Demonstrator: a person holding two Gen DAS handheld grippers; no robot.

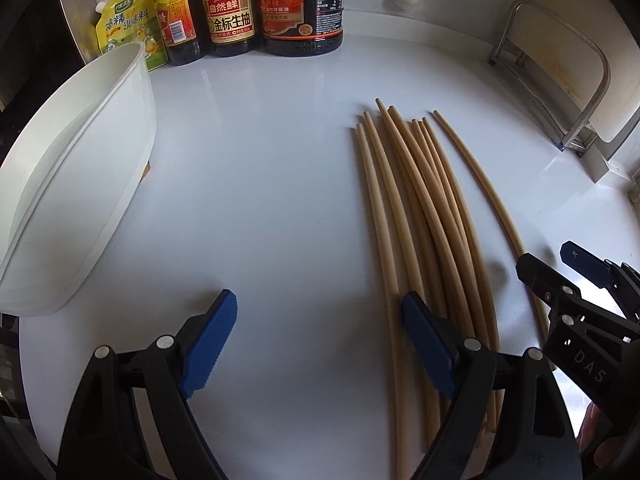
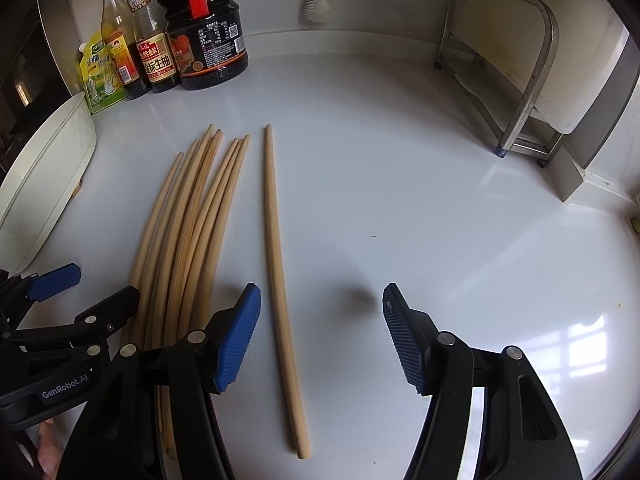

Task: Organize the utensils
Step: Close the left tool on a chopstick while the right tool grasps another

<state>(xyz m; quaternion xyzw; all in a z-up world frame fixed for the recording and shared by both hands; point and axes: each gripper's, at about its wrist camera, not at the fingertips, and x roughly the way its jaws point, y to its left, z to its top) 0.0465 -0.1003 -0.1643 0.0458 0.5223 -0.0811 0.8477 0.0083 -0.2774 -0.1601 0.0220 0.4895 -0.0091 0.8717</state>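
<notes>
Evidently, the sorting of chopsticks is at an early stage: a bundle of chopsticks (image 2: 188,232) is seen lying loosely on the white counter (image 2: 400,200), tips pointing toward the back wall, while a single chopstick (image 2: 280,280) is set just beside the bundle on its right, apart from the rest. Both tools are held spread wide and nothing is gripped. The right gripper (image 2: 320,340) is positioned low over the counter with the single chopstick running between its fingers, nearer the left pad; the left gripper (image 1: 320,340) is held over bare counter at the bundle's left edge, its right pad overlapping the outermost sticks in the view. A white tub (image 1: 80,184) is placed to the far left, near a row of sauce bottles (image 1: 232,12); it is judged the likely destination, though this cannot be confirmed. The next move is judged to call for the right gripper to be lowered and centred on the single chopstick's thick end, then closed firmly, since so thin and round a stick could easily roll or slip.
</notes>
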